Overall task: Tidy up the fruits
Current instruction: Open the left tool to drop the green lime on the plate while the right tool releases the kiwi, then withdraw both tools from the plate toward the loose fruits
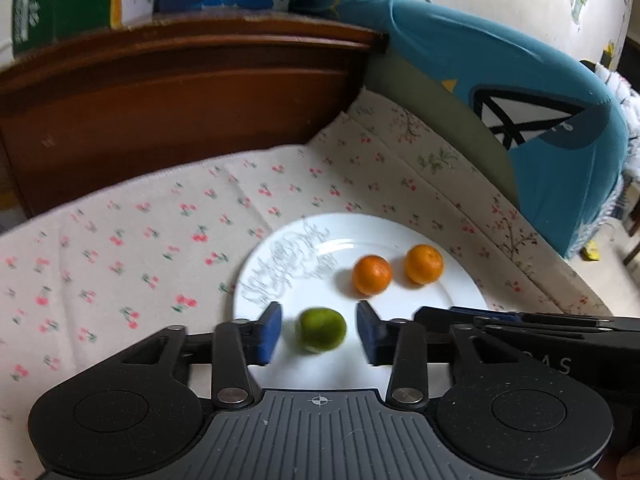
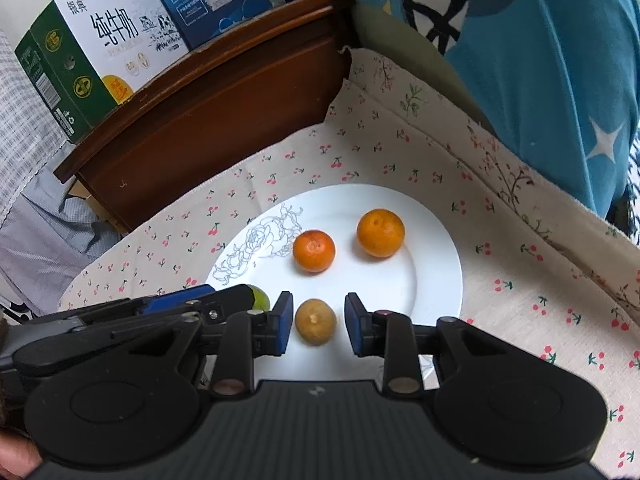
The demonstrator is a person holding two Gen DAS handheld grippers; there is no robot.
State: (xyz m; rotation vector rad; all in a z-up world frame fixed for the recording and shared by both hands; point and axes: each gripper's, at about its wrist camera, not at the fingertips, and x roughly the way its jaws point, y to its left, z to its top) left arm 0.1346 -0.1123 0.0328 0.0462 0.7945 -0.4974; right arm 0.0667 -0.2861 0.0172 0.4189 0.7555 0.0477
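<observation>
**Op:** Both grippers pitched down over the plate (image 1: 460,296), side by side. My left gripper (image 1: 318,334) sits low at the plate's near edge. Its jaws stand apart, with the lime (image 1: 322,329) between the blue pads (image 1: 269,332). There's a gap on each side, so nothing is pressing. The lime is blurred in the left wrist view.

**Obs:** And the right?

**Op:** The right gripper (image 2: 316,322) is angled the same way, just beside the left; each one's black frame shows in the other's view. A yellowish fruit (image 2: 315,321) lies between its pads (image 2: 285,322). I see a sliver of white plate either side of the fruit, so the jaws are slightly apart and not clamped on it. The fruit rests on the plate.

**Obs:** The other fruit?

**Op:** Two oranges sit further in on the plate. One (image 2: 313,250) is near the middle, beside the grey flower drawing. The second (image 2: 380,232) is to its right, apart from the first. Neither touches a gripper. From the right wrist view the lime (image 2: 261,298) peeks out behind the left gripper's finger.

**Obs:** Setting?

**Op:** The plate lies on a cherry-print cloth (image 1: 132,248). A brown headboard (image 1: 180,92) stands behind, with cartons (image 2: 92,56) on top and a blue pillow (image 1: 532,92) to the right.
</observation>
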